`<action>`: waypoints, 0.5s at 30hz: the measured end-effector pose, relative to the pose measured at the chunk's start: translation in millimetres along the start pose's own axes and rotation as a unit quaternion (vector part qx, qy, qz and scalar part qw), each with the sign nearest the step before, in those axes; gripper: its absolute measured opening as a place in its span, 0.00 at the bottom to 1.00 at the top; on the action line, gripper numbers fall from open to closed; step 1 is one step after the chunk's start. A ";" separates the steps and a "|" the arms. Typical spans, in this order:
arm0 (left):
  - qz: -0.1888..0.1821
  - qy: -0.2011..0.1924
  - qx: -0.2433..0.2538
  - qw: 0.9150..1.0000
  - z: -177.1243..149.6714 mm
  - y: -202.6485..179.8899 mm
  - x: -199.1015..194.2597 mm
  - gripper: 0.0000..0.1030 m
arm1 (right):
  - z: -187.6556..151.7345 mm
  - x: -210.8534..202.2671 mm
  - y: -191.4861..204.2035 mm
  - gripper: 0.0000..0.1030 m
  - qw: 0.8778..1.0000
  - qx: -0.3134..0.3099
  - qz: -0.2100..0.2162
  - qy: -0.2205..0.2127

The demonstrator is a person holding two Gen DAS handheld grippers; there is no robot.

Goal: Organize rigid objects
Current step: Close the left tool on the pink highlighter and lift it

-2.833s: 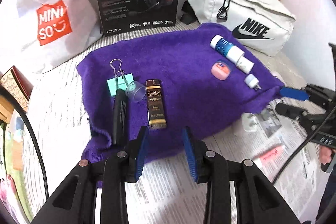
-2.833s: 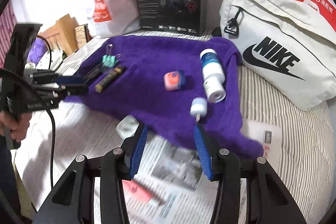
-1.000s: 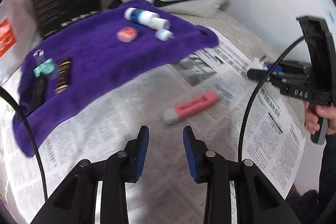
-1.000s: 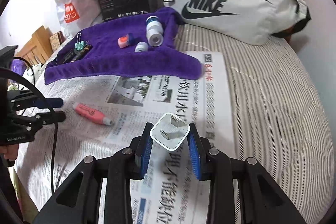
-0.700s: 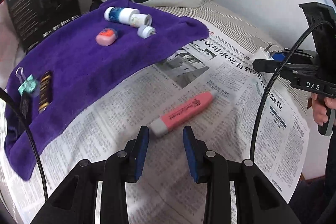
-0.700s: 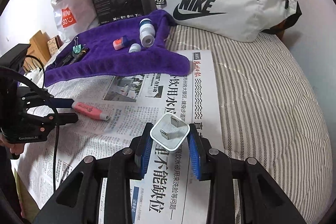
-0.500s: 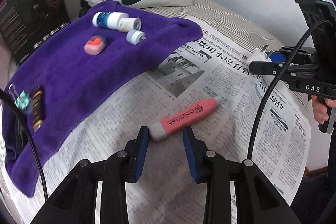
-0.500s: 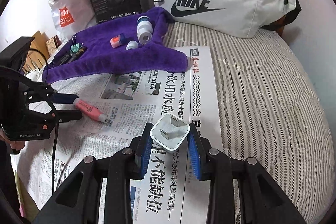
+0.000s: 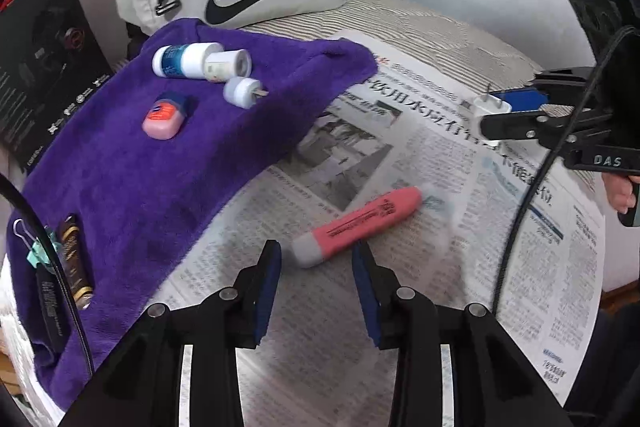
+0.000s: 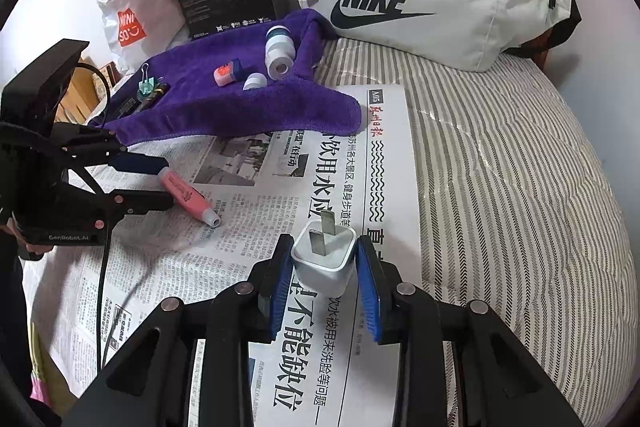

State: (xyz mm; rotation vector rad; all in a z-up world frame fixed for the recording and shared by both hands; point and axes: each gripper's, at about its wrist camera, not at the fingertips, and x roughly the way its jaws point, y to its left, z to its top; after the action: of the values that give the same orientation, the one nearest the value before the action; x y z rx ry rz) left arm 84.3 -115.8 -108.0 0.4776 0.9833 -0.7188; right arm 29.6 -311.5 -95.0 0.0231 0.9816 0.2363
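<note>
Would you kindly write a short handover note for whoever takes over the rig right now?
Right claw: shut on the white charger plug, held above the newspaper.
Left claw: open, its tips on either side of the grey end of the pink highlighter, which lies on the newspaper, not yet gripped.
On the purple towel: white-and-blue bottle, small white cap, pink eraser, binder clip, brown tube, black pen.
Done: those six appear sorted on the towel.
Left: probably grip the highlighter, then set it and the plug on the towel.
</note>
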 end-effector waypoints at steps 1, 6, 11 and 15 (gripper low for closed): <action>-0.005 0.001 -0.006 1.000 0.0 3.1 0.6 0.35 | 0.3 -0.8 -0.1 0.31 1.000 0.000 0.001 -0.001; -0.010 0.001 0.016 1.000 5.4 2.3 3.3 0.35 | 1.2 -0.1 0.5 0.30 1.000 -0.004 0.006 -0.004; -0.012 0.008 0.046 0.999 14.6 -2.1 8.3 0.38 | 1.4 2.9 0.5 0.29 1.000 -0.008 0.006 0.003; -0.002 0.011 0.073 0.997 21.9 -5.7 11.7 0.46 | 0.5 4.8 1.5 0.29 1.000 -0.013 0.005 0.007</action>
State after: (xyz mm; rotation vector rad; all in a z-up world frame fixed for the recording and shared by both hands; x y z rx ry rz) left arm 96.9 -138.0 -108.0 0.6119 0.9568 -0.7941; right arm 32.2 -309.0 -98.4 0.0031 0.9923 0.2577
